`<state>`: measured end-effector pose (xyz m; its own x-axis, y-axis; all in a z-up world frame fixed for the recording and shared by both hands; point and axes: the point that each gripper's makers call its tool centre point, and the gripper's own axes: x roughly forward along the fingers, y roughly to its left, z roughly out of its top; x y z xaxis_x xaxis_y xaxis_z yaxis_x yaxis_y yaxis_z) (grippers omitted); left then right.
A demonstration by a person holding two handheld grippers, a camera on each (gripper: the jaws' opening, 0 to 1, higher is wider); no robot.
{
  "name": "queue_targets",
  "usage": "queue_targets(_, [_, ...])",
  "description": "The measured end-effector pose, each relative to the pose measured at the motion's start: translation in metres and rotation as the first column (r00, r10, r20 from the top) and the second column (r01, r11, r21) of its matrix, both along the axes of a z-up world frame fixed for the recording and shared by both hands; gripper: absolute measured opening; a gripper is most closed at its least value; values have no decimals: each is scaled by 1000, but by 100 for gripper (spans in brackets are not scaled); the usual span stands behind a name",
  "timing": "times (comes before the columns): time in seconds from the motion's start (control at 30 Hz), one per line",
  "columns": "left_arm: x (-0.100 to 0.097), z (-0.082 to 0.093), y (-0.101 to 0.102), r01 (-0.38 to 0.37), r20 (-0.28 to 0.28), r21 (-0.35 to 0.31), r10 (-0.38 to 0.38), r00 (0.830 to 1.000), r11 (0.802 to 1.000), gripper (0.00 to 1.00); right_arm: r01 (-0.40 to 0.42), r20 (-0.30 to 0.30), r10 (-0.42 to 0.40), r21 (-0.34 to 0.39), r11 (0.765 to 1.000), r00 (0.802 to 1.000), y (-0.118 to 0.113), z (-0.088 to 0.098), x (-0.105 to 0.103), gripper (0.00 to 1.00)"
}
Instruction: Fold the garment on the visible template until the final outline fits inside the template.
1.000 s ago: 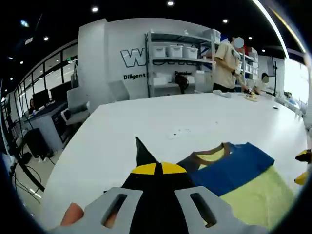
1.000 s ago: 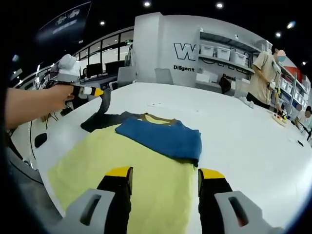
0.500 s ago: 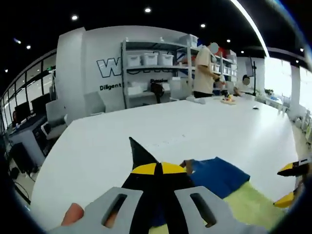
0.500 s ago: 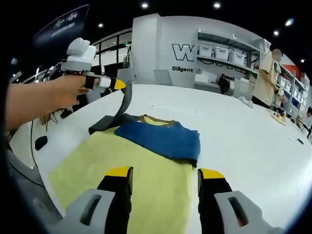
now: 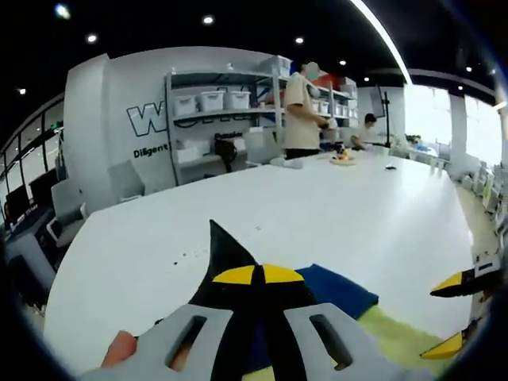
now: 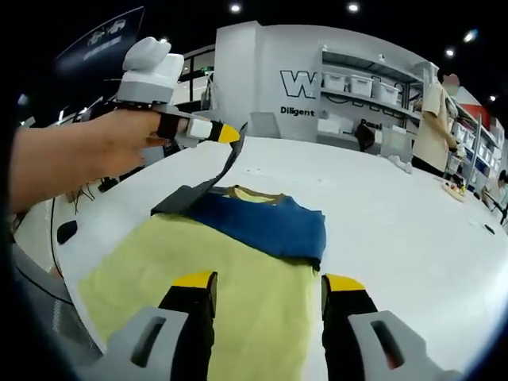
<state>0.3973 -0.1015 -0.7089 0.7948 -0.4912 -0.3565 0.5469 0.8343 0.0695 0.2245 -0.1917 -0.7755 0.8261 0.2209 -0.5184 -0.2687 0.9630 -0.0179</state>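
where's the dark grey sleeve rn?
In the right gripper view, upper left: the dark grey sleeve is pinched in the left gripper and lifted off the white table, beside the blue panel.

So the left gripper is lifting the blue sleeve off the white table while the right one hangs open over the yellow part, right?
Not quite: the sleeve the left gripper lifts is dark grey, not blue, as the right gripper view shows. The right gripper does hang open over the yellow part on the white table.

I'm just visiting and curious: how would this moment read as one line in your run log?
stage: folding | left gripper: shut on dark sleeve, lifted | right gripper: open above garment | table: white
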Motion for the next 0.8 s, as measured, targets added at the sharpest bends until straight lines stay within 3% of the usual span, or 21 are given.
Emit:
queue_targets(0.37, [-22,-30,-43,107,-36,47,-105,994,993,0,4,-13,-4,-4,1000,1000,-2,-4,-1,52])
queue_targets(0.8, [-33,-75,-60,165,-100,120,-153,983,979,0,8,-23,-8,-3,1000,1000,-4,-6,-1,52])
